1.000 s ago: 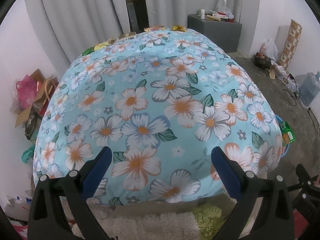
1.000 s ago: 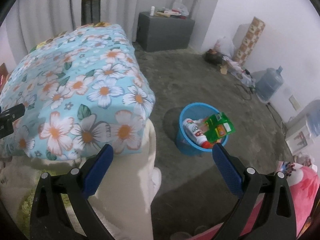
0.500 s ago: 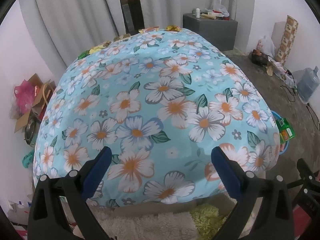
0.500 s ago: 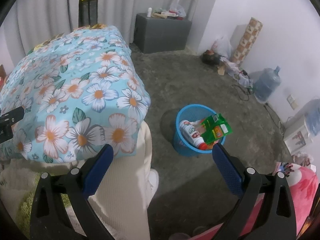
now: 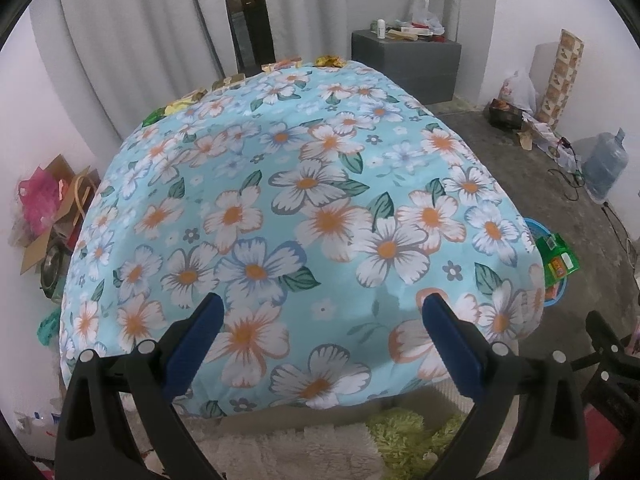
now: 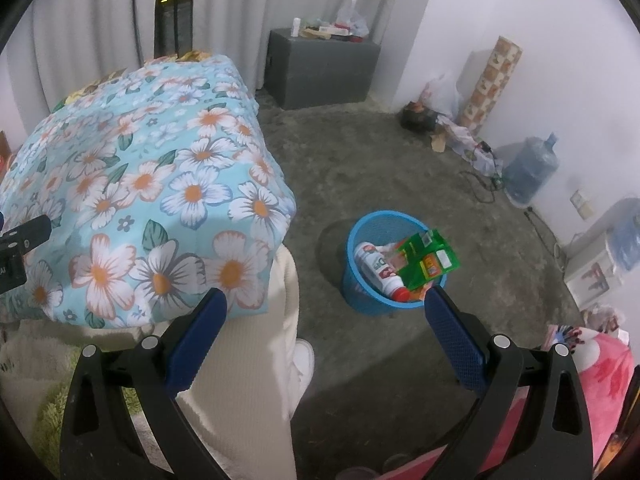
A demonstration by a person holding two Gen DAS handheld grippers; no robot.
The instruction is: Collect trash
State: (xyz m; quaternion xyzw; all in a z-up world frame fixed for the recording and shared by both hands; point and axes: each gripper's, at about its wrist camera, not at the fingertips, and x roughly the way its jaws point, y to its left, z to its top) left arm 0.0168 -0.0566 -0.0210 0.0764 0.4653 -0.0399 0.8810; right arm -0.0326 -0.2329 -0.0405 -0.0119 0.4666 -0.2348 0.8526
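Both the left gripper (image 5: 320,320) and the right gripper (image 6: 322,318) stand spread wide, holding nothing. Remaining wrappers (image 5: 182,103) lie along the far edge of the floral-covered table (image 5: 320,208); the blue bin (image 6: 362,292) stands on the floor to its right. Wrappers look light, crinkly, slippery: pinch a raised edge.

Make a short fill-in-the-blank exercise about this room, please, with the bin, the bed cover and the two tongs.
1. The blue bin stands on the ____.
2. The bed cover is printed with ____.
3. The left tongs and the right tongs are both ____ and hold nothing.
4. The green packet sticks out over the bin's ____.

Missing words: floor; flowers; open; rim
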